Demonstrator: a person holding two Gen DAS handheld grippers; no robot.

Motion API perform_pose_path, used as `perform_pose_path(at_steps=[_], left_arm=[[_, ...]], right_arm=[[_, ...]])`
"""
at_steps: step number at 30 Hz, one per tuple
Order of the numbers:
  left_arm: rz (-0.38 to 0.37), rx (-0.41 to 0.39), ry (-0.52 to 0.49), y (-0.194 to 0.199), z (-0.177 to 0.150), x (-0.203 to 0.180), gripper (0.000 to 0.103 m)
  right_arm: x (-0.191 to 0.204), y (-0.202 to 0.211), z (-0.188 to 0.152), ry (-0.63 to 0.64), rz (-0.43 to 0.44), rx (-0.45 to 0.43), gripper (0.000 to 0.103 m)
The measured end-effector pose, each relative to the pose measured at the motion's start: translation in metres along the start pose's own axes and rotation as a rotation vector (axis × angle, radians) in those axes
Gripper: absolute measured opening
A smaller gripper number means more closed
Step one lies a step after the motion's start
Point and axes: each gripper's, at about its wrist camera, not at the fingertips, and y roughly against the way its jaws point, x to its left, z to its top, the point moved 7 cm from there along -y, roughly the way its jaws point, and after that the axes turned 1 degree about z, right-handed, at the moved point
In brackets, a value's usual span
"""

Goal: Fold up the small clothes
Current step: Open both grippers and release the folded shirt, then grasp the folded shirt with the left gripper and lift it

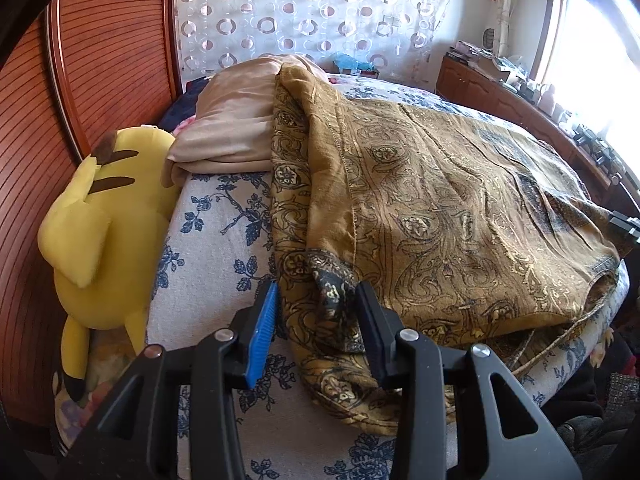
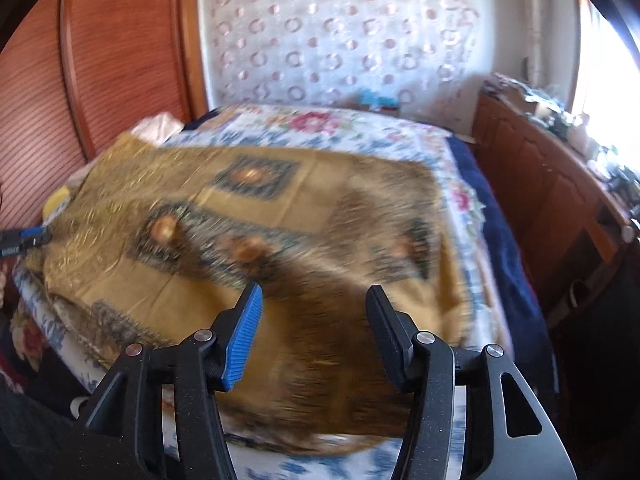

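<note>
Item: mustard-gold patterned cloth (image 1: 440, 200), paisley scrollwork with dark bordered medallions, lying spread across a bed (image 1: 224, 216) covered in a white sheet with blue floral print; its left edge is folded over in a thick doubled band, and a bunched corner trails toward the near edge of the bed. Left gripper (image 1: 316, 300): jaws parted, the bunched corner lying between them, the dark finger against the fabric and the blue pad beside it; no firm pinch can be made out. Right gripper (image 2: 314, 300): jaws spread wide above the cloth's near portion, nothing clamped; that view is motion-blurred. Adjacent: yellow plush toy (image 1: 100, 232) wedged at the bed's left side against a ribbed wooden panel (image 1: 100, 60); beige folded bedding (image 1: 236, 120) at the far end; circle-patterned curtain (image 1: 304, 12) behind; wooden cabinet (image 2: 540, 184) under a bright window at right.
</note>
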Motion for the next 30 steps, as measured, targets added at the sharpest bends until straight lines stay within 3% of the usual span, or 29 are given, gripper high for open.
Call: perform_pose_path(at_steps=[6, 17, 21, 30], left_arm=[[-0.003, 0.004, -0.011, 0.000, 0.000, -0.005, 0.039], [-0.034, -0.009, 0.007, -0.004, 0.003, -0.016, 0.038], [-0.042, -0.030, -0.004, -0.002, 0.004, -0.019, 0.009], [-0.082, -0.134, -0.022, 0.022, 0.019, -0.037, 0.002]], right_arm=[[0.017, -0.029, -0.016, 0.049, 0.025, 0.071, 0.055], [0.020, -0.033, -0.022, 0.041, 0.027, 0.040, 0.065], [0.021, -0.033, -0.024, 0.050, 0.028, 0.004, 0.066], [0.021, -0.029, -0.026, 0.059, 0.016, -0.015, 0.067]])
